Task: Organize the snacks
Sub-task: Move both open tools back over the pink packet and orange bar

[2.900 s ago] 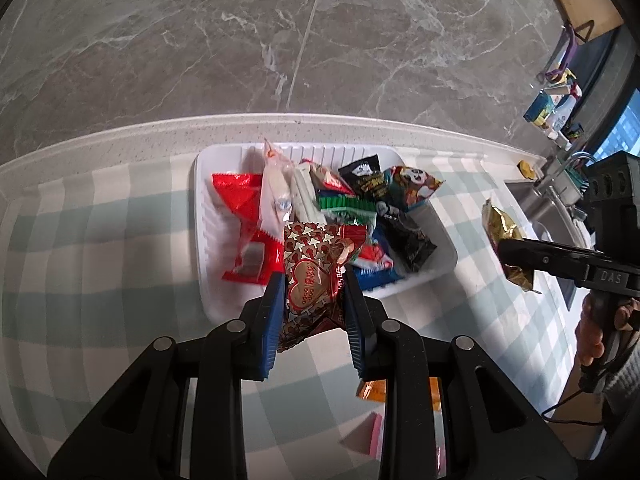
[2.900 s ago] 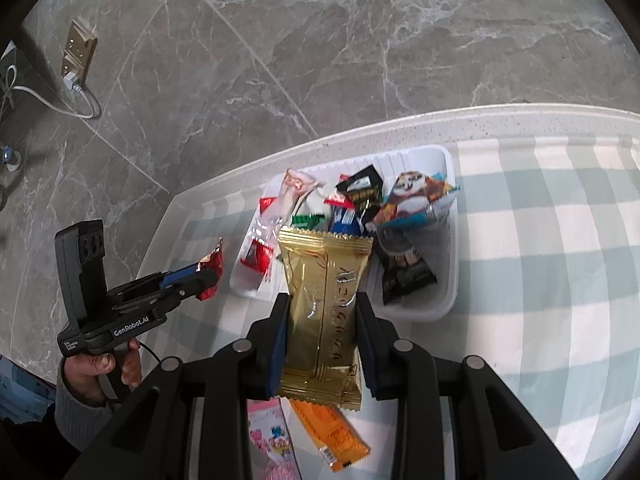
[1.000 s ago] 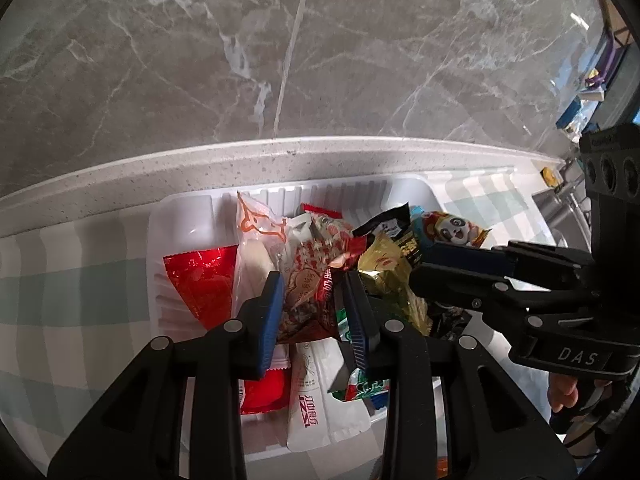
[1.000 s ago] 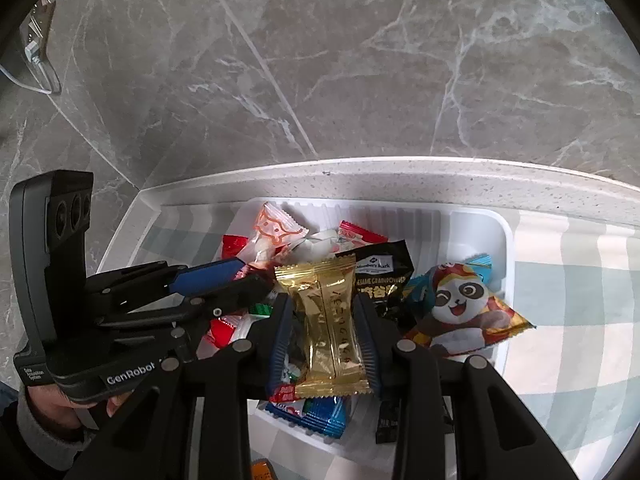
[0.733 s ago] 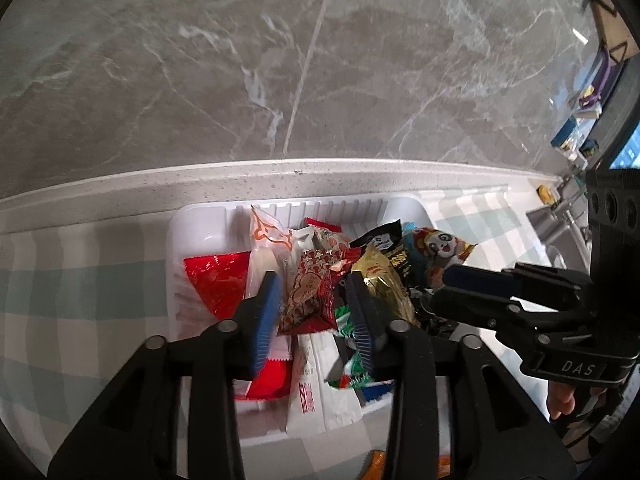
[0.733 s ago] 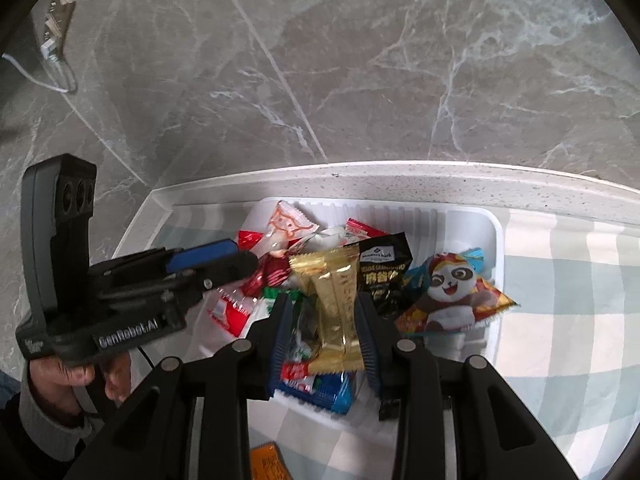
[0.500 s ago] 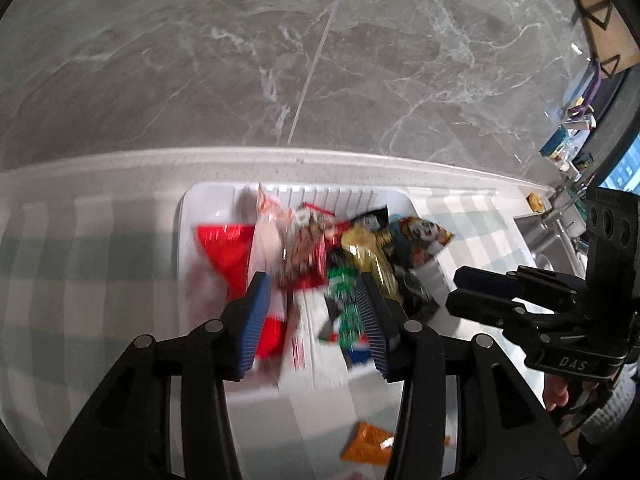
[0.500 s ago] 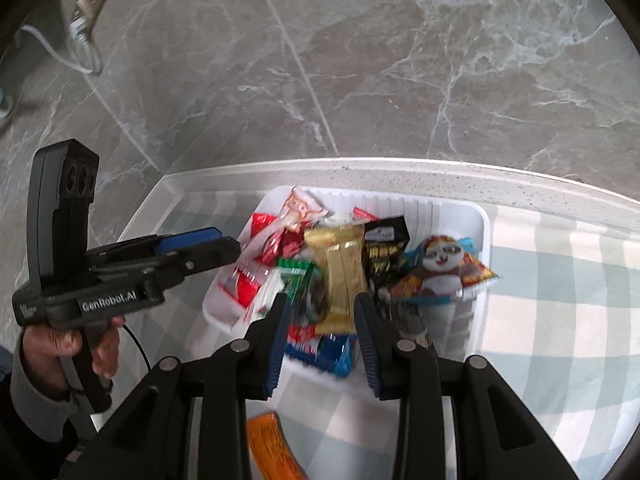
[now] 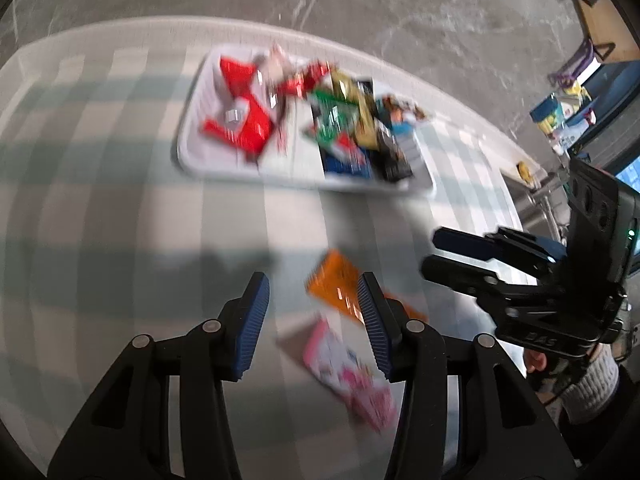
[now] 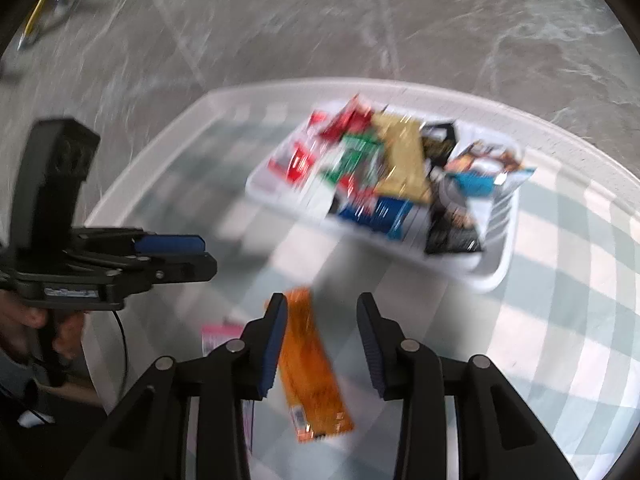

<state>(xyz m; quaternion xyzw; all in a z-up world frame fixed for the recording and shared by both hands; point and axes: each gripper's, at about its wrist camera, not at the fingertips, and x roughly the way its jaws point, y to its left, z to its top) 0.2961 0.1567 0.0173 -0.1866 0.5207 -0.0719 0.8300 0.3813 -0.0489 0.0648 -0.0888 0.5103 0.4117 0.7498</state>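
Observation:
A white tray [image 9: 192, 160] on the checked tablecloth holds several snack packets, among them a gold bar [image 10: 404, 156] and red packets [image 9: 244, 120]; it also shows in the right wrist view [image 10: 500, 272]. An orange packet [image 9: 334, 282] [image 10: 312, 368] and a pink packet [image 9: 348, 372] [image 10: 218, 336] lie on the cloth in front of the tray. My left gripper [image 9: 314, 322] is open and empty above the cloth, left of the orange packet. My right gripper [image 10: 322, 346] is open and empty over the orange packet. Both views are motion-blurred.
A grey marble wall rises behind the counter edge. Shelves with small items [image 9: 568, 112] stand at the far right. Each gripper shows in the other's view: the right one [image 9: 512, 264] and the left one [image 10: 120, 260].
Both grippers let go of their packets into the tray, opened, and drew back toward me. They now hang over the cloth near the orange and pink packets.

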